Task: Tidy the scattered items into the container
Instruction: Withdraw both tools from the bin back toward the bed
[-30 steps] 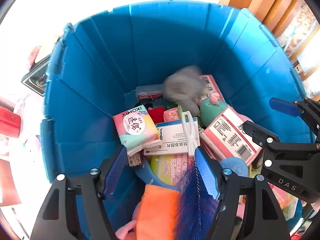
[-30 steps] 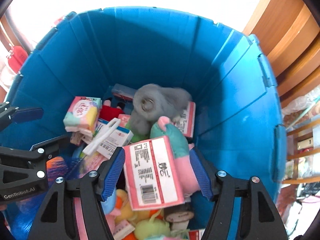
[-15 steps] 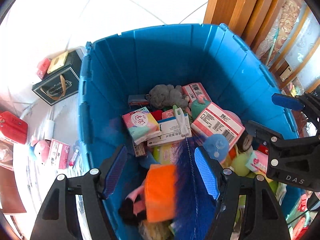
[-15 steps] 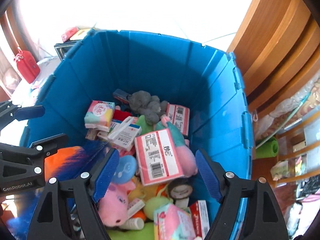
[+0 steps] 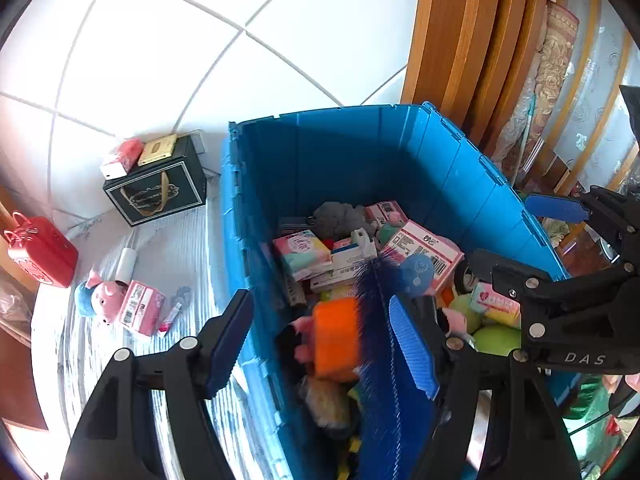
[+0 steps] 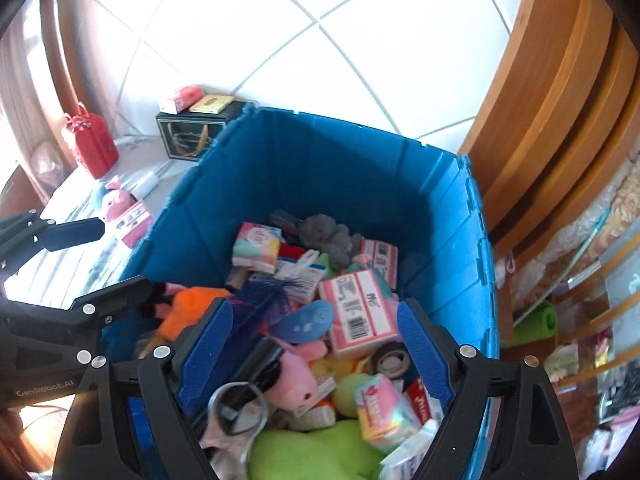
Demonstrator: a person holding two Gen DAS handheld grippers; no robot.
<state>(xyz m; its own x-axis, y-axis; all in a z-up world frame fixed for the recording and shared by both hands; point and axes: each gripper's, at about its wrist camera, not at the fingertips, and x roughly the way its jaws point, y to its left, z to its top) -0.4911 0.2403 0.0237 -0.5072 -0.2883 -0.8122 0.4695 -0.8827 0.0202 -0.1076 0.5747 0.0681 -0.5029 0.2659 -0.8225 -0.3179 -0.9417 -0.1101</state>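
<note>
Partly blurred, an orange plush (image 5: 334, 342) lies in the blue crate (image 5: 360, 152) among piled packets. Left gripper (image 5: 320, 330) spread, empty; right gripper (image 6: 314, 338) jaws opening, gripping nothing. Pink pig toy (image 5: 106, 300) lies outside on the striped mat (image 5: 168, 248), white tiled floor (image 5: 200, 52) beyond.

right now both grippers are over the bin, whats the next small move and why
Probably swing the left gripper toward the pink pig toy on the floor beside the blue bin. Its jaws stand open with nothing gripped, and that toy is still outside.
</note>
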